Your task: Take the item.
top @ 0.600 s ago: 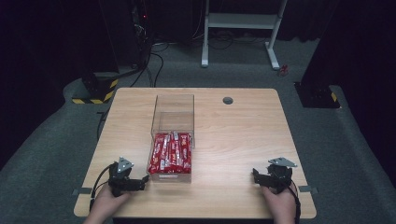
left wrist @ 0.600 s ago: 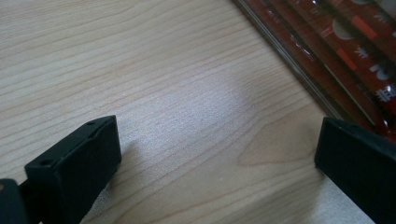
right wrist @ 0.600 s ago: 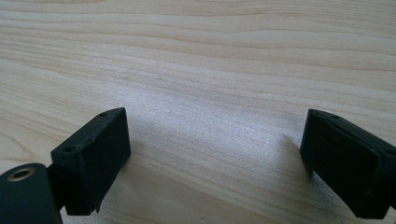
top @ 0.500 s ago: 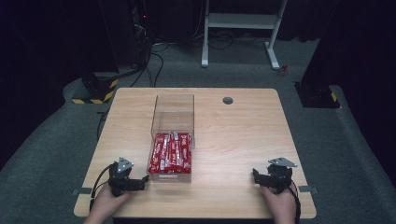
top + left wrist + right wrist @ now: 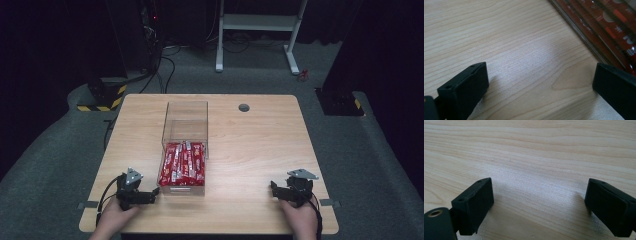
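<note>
1. The left gripper (image 5: 152,192) rested low on the wooden table (image 5: 260,145) at the near left corner, held by a hand (image 5: 112,222) that came up from the near edge. In the left gripper view its jaws stood wide apart with only bare wood between them.
2. Just beyond the tip of that gripper stood the near end of a clear box (image 5: 184,150). In the left gripper view the box wall ran past the right-hand jaw, very close to it; I could not tell whether they touched.
3. Red packets (image 5: 183,164) lay packed side by side in the near half of the box, their lengths running away from the grippers. The far half of the box looked bare.
4. The right gripper (image 5: 274,188) sat at the near right corner of the table, in the other hand (image 5: 300,220), well apart from the box and across from the left gripper. In the right gripper view its jaws stood wide, with nothing but wood grain between them.
5. Both grippers pointed inward, toward the box between them.
6. Farther off than the box, from either gripper, a small dark round hole (image 5: 244,107) sat in the table near its far edge.
</note>
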Motion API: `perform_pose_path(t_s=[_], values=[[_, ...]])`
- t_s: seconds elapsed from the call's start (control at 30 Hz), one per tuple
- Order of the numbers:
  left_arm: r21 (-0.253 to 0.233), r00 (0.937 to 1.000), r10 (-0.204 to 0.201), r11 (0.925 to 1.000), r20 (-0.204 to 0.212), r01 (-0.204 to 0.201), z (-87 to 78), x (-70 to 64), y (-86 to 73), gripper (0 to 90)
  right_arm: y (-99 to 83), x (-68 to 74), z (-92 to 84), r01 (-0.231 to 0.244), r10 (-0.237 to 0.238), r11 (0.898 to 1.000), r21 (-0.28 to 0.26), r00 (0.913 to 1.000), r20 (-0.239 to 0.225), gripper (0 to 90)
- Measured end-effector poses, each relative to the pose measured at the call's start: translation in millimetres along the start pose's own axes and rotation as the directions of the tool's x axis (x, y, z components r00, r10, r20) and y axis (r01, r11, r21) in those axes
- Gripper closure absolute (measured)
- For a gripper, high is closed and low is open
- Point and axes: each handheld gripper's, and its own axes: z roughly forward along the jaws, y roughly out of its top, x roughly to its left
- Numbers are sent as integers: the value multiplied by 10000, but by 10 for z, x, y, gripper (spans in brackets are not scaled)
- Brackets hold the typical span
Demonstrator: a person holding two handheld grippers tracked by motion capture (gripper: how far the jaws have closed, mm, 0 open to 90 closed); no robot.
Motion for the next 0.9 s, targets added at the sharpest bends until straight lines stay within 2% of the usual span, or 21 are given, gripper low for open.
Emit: perform_pose_path(t_s=[0.23,0.6,0.73,0.9], values=[[-2,10000,-3,10000,-3,3,1,1,0,6,-4,0,-4,217,-217,9998,1,9996,-177,83],[38,10000,53,10000,-6,-53,-1,6,3,6,-10,6,-15,254,-255,9997,-24,9993,-258,103],[27,10000,46,10000,-4,-46,0,6,3,6,-12,-5,-37,158,-163,9997,-193,9995,-271,119],[30,10000,60,10000,-10,-60,0,7,4,6,-2,-5,-88,18,-46,9986,-524,9985,-540,120]])
